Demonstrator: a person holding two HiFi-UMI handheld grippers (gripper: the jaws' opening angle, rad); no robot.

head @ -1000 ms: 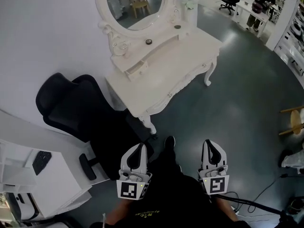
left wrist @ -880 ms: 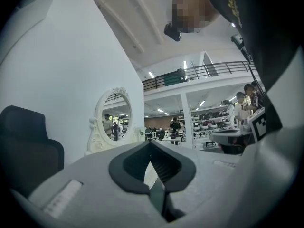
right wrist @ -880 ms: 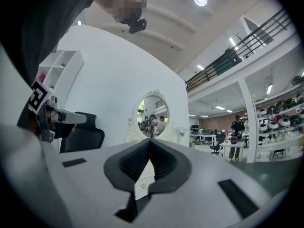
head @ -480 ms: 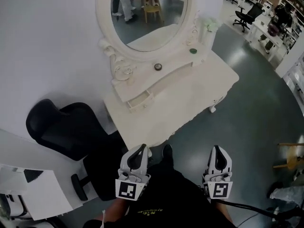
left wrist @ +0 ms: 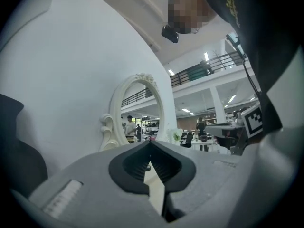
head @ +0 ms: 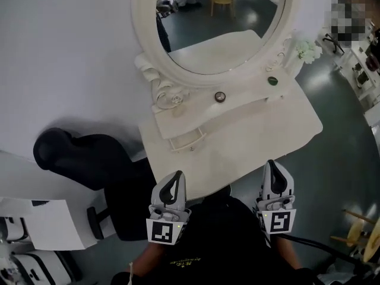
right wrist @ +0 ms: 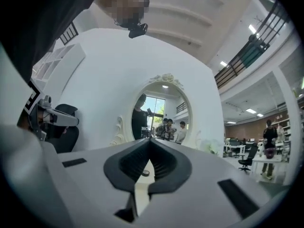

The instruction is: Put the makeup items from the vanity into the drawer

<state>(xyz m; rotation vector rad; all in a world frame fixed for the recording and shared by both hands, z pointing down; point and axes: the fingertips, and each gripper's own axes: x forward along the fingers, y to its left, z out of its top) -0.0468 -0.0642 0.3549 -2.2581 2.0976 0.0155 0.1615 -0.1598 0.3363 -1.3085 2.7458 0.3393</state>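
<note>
The white vanity (head: 249, 144) with its oval mirror (head: 222, 22) fills the middle of the head view. On its raised back shelf sit a small dark round jar (head: 220, 96) and a green round item (head: 272, 81), with a clear piece (head: 172, 101) further left. A small drawer (head: 189, 140) under the shelf stands slightly pulled out. My left gripper (head: 176, 176) and right gripper (head: 271, 165) hover side by side at the vanity's front edge, both shut and empty. In both gripper views the jaws meet at the tip, at the left gripper (left wrist: 150, 144) and the right gripper (right wrist: 150, 141), with the mirror beyond.
A black office chair (head: 83, 159) stands left of the vanity. A white desk corner (head: 47, 224) is at the lower left. White flowers (head: 309, 51) sit at the vanity's far right end. A wooden stool (head: 362, 236) is on the floor at the lower right.
The person has walked up to the vanity. It now lies much nearer, and both grippers have come from over the floor to its front edge, still shut.
</note>
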